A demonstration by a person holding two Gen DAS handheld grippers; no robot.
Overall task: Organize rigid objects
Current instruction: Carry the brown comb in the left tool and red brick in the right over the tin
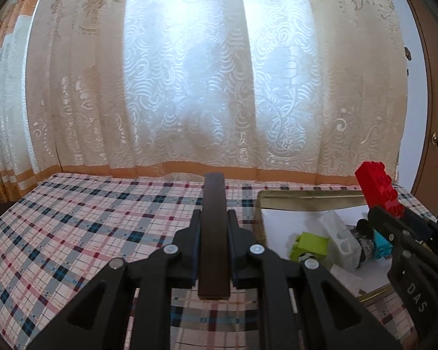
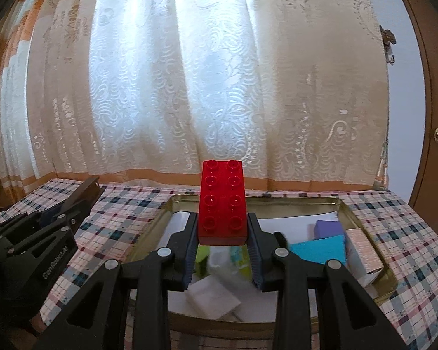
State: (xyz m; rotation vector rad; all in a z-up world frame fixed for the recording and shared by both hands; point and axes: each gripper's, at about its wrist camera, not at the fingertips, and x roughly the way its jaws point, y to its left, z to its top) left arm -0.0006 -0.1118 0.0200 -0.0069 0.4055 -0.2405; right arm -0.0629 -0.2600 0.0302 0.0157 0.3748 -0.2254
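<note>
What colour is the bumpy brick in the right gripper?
Red: the brick, best seen in the right wrist view, pinched in the right gripper.

We look along each hand-held gripper's fingers from low and close above the plaid-covered surface (image 1: 81,233), both views facing the lace curtain (image 1: 189,87). The left wrist view sits left of the metal tray (image 1: 306,197), catching it at its right edge; the right wrist view hangs directly over the tray. Both share tray, curtain and cloth, and each glimpses the other gripper.
</note>
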